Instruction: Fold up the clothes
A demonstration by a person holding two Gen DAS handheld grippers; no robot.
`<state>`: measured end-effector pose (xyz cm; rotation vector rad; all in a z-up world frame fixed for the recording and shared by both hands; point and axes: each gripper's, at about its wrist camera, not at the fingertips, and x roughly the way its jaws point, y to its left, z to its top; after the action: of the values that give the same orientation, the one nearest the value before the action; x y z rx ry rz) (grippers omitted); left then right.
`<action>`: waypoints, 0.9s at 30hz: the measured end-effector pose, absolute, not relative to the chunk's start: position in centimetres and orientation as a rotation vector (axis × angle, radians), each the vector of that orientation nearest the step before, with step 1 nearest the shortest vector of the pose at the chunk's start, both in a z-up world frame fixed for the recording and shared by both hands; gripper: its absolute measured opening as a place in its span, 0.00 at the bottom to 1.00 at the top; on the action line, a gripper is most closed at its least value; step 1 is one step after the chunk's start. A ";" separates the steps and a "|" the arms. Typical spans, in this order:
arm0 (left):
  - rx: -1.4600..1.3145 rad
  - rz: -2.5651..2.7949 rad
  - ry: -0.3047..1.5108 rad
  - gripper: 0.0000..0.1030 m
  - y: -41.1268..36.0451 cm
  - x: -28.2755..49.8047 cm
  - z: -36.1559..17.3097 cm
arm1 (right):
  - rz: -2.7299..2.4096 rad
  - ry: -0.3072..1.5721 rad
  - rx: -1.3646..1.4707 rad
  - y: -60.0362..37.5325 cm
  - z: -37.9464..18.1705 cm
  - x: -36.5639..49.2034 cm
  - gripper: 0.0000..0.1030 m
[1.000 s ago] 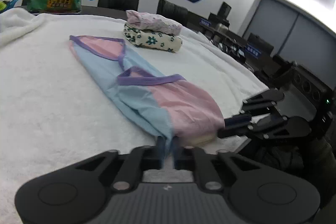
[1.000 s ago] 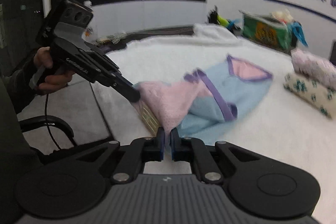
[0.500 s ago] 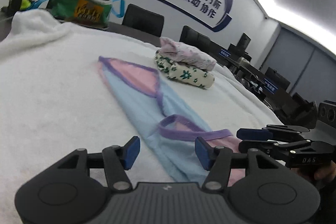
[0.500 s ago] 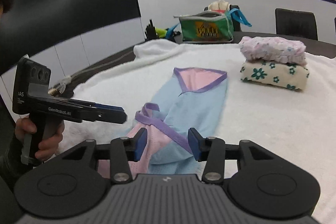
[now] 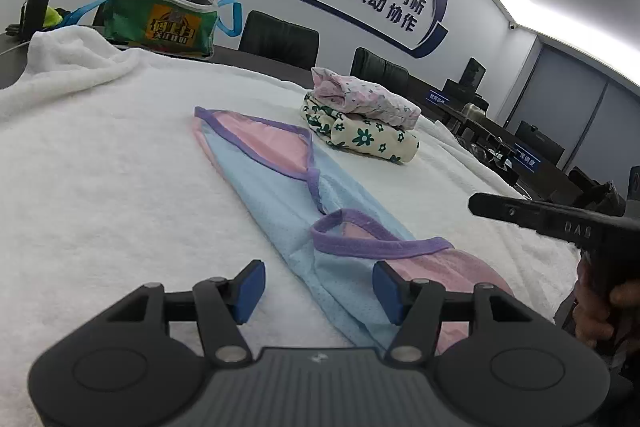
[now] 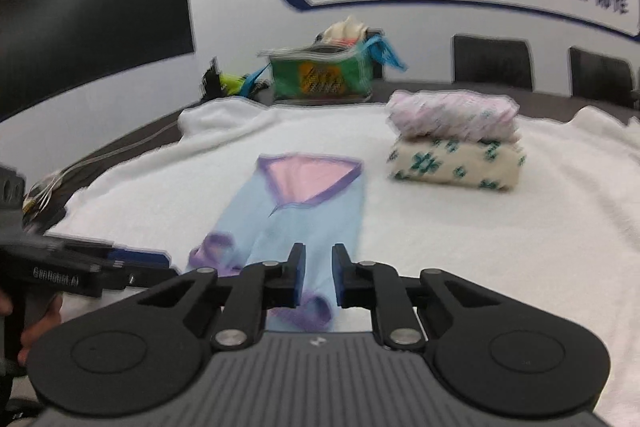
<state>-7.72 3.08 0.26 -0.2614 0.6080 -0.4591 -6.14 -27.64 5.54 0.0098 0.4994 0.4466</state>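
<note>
At the far left a green zip-top fabric bag (image 5: 160, 23) is standing beyond the white terry-towel table cover (image 5: 100, 195). The left gripper (image 5: 318, 287) is hovering with its jaws spread, nothing between the pads, the garment's near edge showing in the gap below. The light-blue and pink mesh garment with purple trim (image 5: 280, 183) is lying flat along the middle of the cover, narrowed into a long strip. It is judged light, limp and liable to slide or unfold; the purple-bound hem nearest the grippers looks the firmest hold. To its right two folded floral garments (image 5: 360, 123) are sitting stacked. The right gripper (image 6: 318, 281) is closing, its jaws nearly together, cloth seen behind them but not visibly pinched.
</note>
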 end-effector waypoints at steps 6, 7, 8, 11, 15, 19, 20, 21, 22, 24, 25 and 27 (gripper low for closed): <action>-0.288 -0.504 0.607 0.58 3.4 -7.7 0.5 | 0.426 0.535 0.057 -29.7 5.8 -6.6 0.48; -0.290 -0.516 0.611 0.58 3.3 -7.7 0.5 | 0.429 0.533 0.063 -29.9 5.8 -6.8 0.53; -0.291 -0.506 0.621 0.58 3.1 -7.7 0.6 | 0.431 0.532 0.069 -30.1 5.7 -7.0 0.53; -0.310 -0.491 0.659 0.58 2.4 -7.4 0.8 | 0.498 0.545 0.112 -30.3 5.3 -6.9 0.53; -0.320 -0.504 0.681 0.45 1.0 -7.1 1.2 | 0.609 0.650 0.125 -28.3 3.9 -4.9 0.45; -0.246 -0.464 0.691 0.06 -0.6 -7.3 1.2 | 0.664 0.771 0.076 -26.1 2.5 -2.6 0.03; -0.234 -0.448 0.687 0.06 -0.7 -7.4 1.1 | 0.676 0.748 0.059 -25.9 2.9 -2.3 0.03; -0.221 -0.431 0.690 0.06 -0.9 -7.4 0.9 | 0.685 0.698 0.039 -25.7 3.7 -2.2 0.03; -0.208 -0.413 0.694 0.06 -1.0 -7.4 0.8 | 0.693 0.643 0.020 -25.5 4.4 -2.1 0.03; -0.204 -0.384 0.702 0.06 -1.3 -7.5 0.5 | 0.670 0.546 -0.048 -24.5 5.5 -1.6 0.03; -0.207 -0.376 0.699 0.07 -1.3 -7.6 0.5 | 0.656 0.533 -0.069 -24.1 5.5 -1.2 0.08; -0.218 -0.355 0.683 0.15 -0.8 -8.1 0.9 | 0.652 0.538 -0.082 -24.0 5.4 -0.3 0.22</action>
<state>-8.05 -0.81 0.95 -0.2185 0.6832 -0.3549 -0.30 -24.04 5.39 -0.0820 0.5383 0.6524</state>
